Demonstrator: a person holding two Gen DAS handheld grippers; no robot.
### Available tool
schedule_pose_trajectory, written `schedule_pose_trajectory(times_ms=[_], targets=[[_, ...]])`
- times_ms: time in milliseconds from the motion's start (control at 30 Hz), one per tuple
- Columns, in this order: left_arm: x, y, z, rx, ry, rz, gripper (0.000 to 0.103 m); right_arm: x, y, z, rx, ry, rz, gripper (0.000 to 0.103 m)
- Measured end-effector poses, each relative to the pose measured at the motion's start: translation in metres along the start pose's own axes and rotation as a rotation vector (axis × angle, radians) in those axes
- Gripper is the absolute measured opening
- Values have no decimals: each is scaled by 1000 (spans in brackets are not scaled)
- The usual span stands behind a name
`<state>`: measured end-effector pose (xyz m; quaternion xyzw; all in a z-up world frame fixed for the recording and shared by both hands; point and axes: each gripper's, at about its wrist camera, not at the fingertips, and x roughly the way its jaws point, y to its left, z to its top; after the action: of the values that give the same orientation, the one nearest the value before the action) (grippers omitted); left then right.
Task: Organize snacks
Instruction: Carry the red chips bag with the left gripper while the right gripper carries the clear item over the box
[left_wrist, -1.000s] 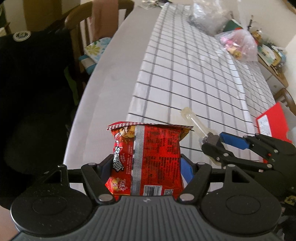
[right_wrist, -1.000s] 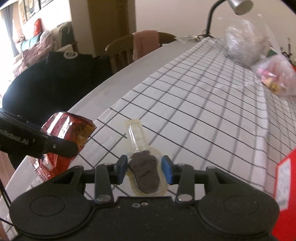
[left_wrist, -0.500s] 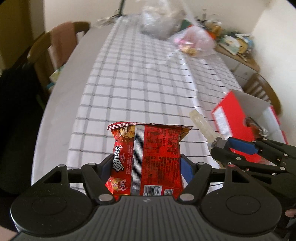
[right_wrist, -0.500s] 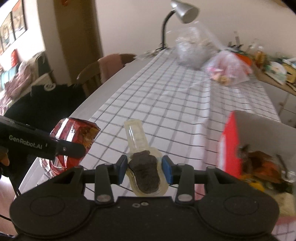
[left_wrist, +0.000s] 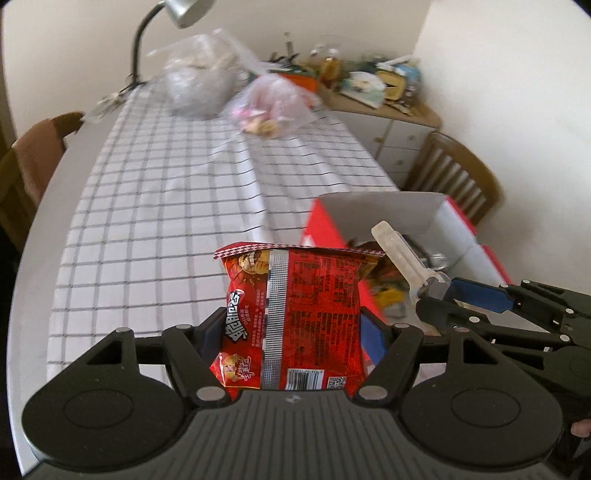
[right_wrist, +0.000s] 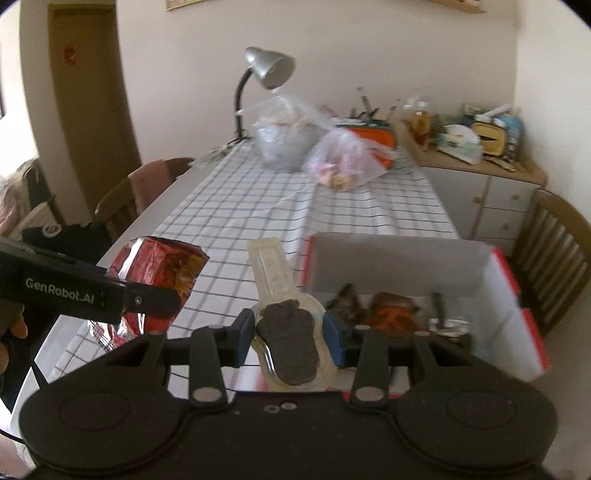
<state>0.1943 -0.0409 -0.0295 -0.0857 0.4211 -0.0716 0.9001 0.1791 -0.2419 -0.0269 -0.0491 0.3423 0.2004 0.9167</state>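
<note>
Checked tablecloth (right_wrist: 258, 206) fills the scene, with a red box (right_wrist: 517, 306) (open, snacks inside) at near right. Left gripper (left_wrist: 291, 332) clamps a red snack bag (left_wrist: 295, 317); right gripper (right_wrist: 288, 332) pinches a clear packet (right_wrist: 288, 332) of something dark, both aloft just left of that box.

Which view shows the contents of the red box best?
The right wrist view: it looks into the open red box, showing brown-wrapped snacks on its floor. In the left wrist view, the red bag and right gripper hide most of the box's inside.
</note>
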Motion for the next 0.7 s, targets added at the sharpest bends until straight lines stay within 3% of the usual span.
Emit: schedule_pose_trajectory(times_ms=[333, 700], targets=[[19, -70, 17, 64, 1, -27, 73, -14, -65, -3, 62, -10, -63, 40], [71, -127, 39, 122, 42, 6, 73, 13, -128, -7, 116, 37, -111, 40]])
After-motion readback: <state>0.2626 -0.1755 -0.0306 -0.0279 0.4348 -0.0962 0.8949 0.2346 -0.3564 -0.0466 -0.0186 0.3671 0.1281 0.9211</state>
